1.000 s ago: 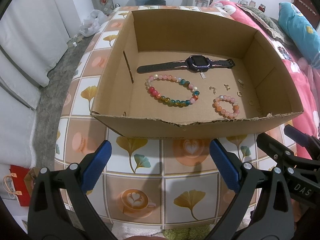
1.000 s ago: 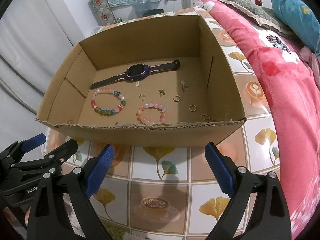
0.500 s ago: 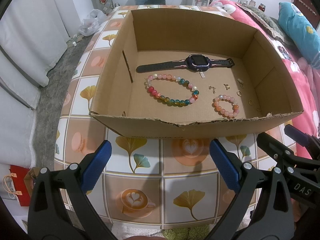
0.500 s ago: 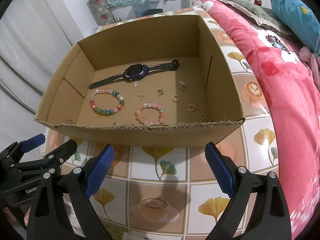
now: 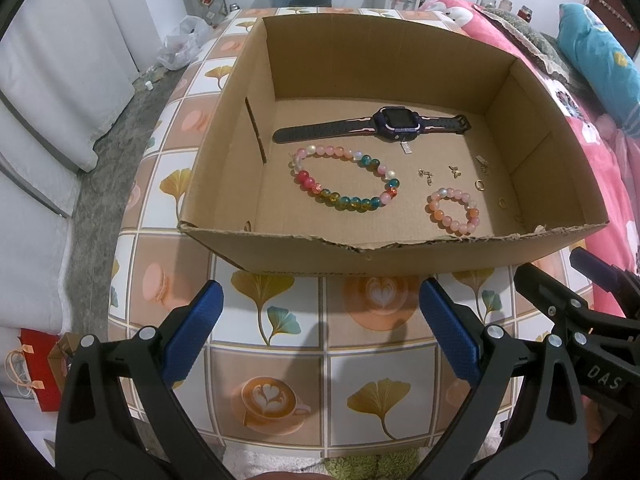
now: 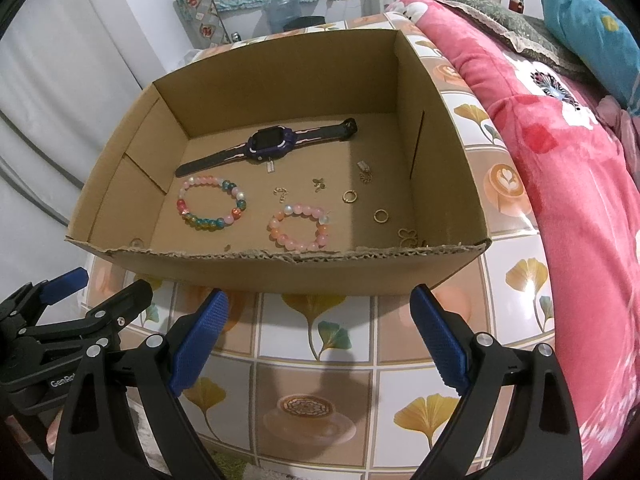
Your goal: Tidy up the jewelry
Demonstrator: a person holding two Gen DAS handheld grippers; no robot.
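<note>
Hardly anything has changed over the last second: the box [image 5: 280, 248] sits slightly smaller in the right wrist view, so that gripper seems drawn back a touch, while the jewelry lies as before. Both grippers, left [image 5: 320, 332] and right [image 6: 320, 332], are held spread and empty over the tablecloth [image 5: 360, 368], short of the box. Inside it the watch [image 6: 272, 144], big bracelet [image 6: 210, 208], small bracelet [image 6: 300, 227] and rings [image 6: 349, 197] are laid out apart. Such a scene would fit sorting finished or sorting pending.
</note>
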